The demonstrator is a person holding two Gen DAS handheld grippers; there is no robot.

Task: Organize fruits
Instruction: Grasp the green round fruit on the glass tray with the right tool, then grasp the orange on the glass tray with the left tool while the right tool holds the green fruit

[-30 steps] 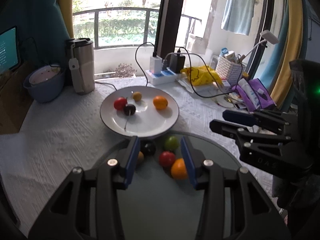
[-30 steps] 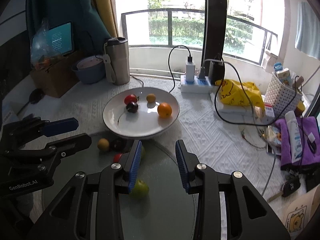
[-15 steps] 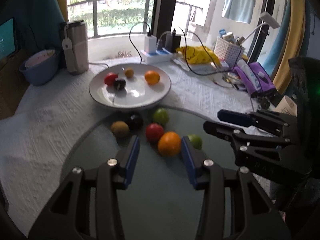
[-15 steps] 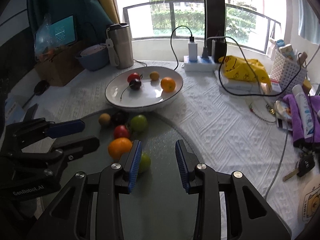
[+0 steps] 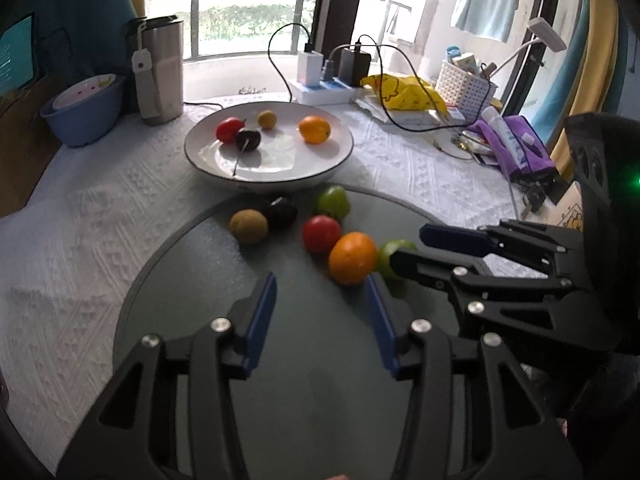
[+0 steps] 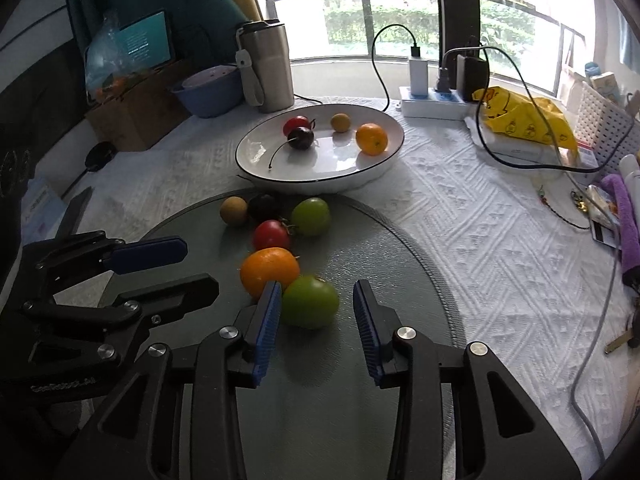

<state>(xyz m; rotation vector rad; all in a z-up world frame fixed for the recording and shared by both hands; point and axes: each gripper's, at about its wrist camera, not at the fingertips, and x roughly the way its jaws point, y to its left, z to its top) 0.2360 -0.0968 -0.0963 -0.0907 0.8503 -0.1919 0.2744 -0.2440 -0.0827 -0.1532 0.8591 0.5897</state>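
Note:
A white plate (image 5: 208, 168) (image 6: 256, 168) holds a red tomato (image 6: 295, 124), a dark cherry (image 6: 301, 138), a small tan fruit (image 6: 340, 122) and an orange (image 6: 371, 139). On the grey round mat (image 6: 384, 248) lie a tan fruit (image 6: 233, 211), a dark fruit (image 6: 263, 206), a green tomato (image 6: 311, 216), a red tomato (image 6: 271, 235), an orange (image 6: 269, 271) (image 5: 353, 257) and a nearer green tomato (image 6: 310, 301). My right gripper (image 6: 316, 312) is open, fingertips just short of the near green tomato. My left gripper (image 5: 321, 304) is open, just short of the orange.
A steel tumbler (image 6: 267, 66), a blue bowl (image 6: 208, 94), a power strip with cables (image 6: 432, 102), a yellow bag (image 6: 524, 118) and a white basket (image 5: 466, 88) stand behind and right of the plate. Purple cloth and clutter (image 5: 520, 148) lie at the right.
Both grippers have pulled back from the plate toward me and lowered, so the loose fruits on the mat now lie ahead of the fingertips. Both stay open.

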